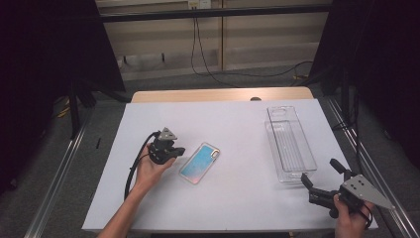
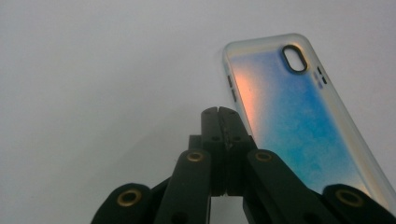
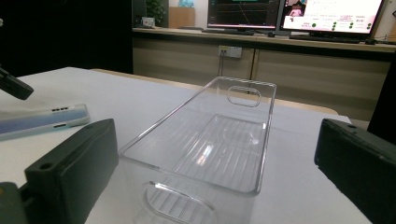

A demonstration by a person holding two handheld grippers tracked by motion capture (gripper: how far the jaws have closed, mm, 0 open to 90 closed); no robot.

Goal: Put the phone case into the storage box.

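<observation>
Blue-and-orange and glossy, the phone case [image 1: 199,162] lies flat on the white worktop [image 1: 233,193], and we take it as our landmark. Our left gripper [image 1: 166,148] sits just beside its left long edge, jaws clenched together with nothing between them; in the left gripper view the case [image 2: 299,121] lies to the right of the closed tips, touching neither. Its long axis runs on a slant, camera cutout at the far right end, near end pointing back toward us. Well off to the case's right stands the clear plastic bin [image 1: 289,144], and beyond its near end our right gripper [image 1: 322,179] waits with jaws spread wide, empty. We judge the left hand far nearer the case, so the pick falls to it once those jaws open.
</observation>
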